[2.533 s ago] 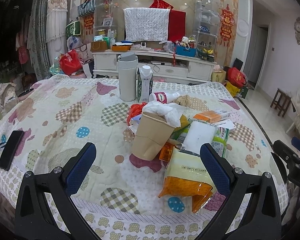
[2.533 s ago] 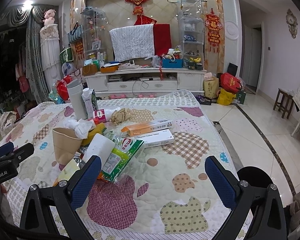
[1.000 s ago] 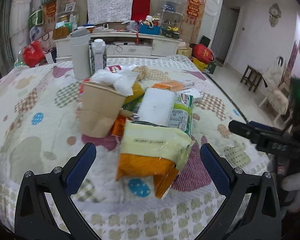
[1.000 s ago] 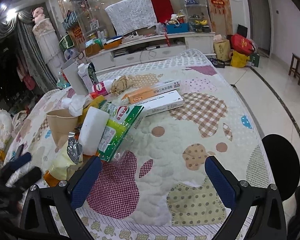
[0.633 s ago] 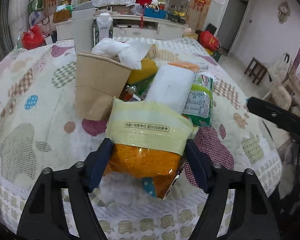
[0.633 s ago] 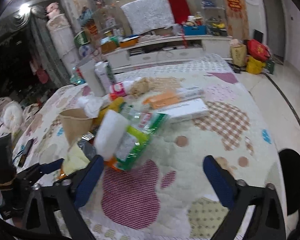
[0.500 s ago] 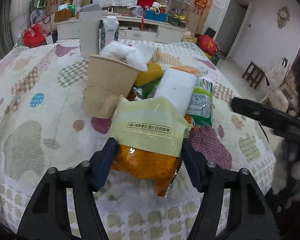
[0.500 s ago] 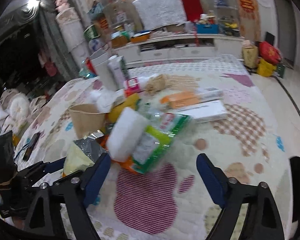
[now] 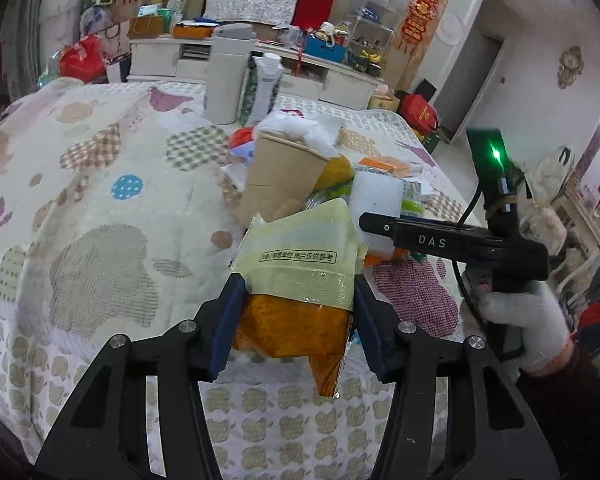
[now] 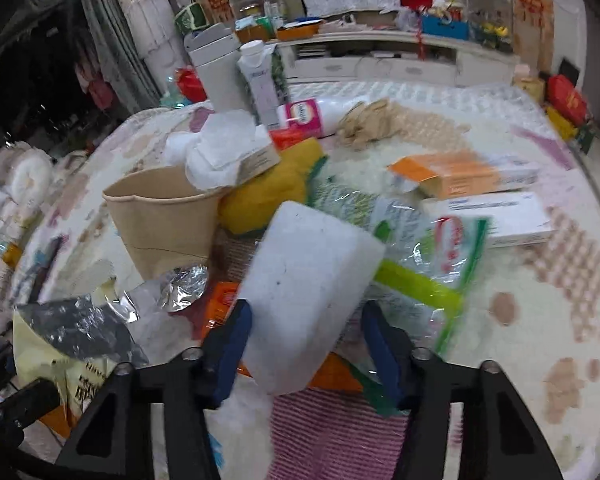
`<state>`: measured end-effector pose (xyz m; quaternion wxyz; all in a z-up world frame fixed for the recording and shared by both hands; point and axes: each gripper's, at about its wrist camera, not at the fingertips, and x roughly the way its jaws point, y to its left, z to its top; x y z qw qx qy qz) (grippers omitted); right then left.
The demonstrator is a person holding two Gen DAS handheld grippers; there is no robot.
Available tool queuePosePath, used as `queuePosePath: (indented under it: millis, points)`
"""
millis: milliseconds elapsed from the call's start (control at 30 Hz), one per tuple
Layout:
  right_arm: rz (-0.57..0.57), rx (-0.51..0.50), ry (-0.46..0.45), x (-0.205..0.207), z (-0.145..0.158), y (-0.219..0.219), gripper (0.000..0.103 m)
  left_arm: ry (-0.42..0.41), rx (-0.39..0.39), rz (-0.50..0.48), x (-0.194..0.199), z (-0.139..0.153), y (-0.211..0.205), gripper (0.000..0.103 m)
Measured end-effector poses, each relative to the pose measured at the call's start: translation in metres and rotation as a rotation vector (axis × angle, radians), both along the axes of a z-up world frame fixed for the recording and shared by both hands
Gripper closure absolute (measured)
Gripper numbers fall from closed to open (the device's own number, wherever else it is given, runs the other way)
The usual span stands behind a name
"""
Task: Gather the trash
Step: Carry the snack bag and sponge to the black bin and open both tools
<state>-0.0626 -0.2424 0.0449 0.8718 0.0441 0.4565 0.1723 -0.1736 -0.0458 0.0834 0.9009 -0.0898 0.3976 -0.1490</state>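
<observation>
On the patchwork quilt (image 9: pixel 100 208), a creased brown paper cup (image 9: pixel 284 176) stuffed with white tissue (image 10: pixel 220 152) stands amid the trash pile. Since a second ago both grippers have moved in and their jaws have been closing: the left gripper (image 9: pixel 296 324) now clamps the crinkly yellow-and-orange snack bag (image 9: pixel 300 280). The right gripper (image 10: pixel 306 348) straddles a white foam block (image 10: pixel 308 280), its left pad touching, the right pad seemingly just clear.

white foam block (image 10: pixel 308 280): near end hidden behind the blue pads
snack bag (image 9: pixel 300 280): lower sides covered by the pads
medicine boxes (image 10: pixel 480 188): print smeared by blur
bag print: too small to read
</observation>
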Motion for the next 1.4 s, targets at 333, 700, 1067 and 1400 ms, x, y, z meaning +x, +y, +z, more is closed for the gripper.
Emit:
queuePosePath:
  millis: [333, 700, 1067, 1400]
  points:
    - [0.023, 0.063, -0.065, -0.025, 0.019, -0.018, 0.070, -0.026, 0.007, 0.068, -0.010, 0.012, 0.025, 0.051]
    - [-0.038, 0.075, -0.144, -0.075, 0.048, -0.083, 0.070, -0.055, -0.019, -0.098, -0.006, 0.034, -0.047, 0.051]
    - [-0.290, 0.049, -0.148, -0.114, 0.048, -0.213, 0.070, -0.042, -0.019, -0.332, 0.015, 0.039, -0.181, 0.051]
    - [-0.514, -0.052, -0.103, -0.150, 0.034, -0.325, 0.070, 0.020, -0.053, -0.509, 0.033, 0.031, -0.307, 0.051]
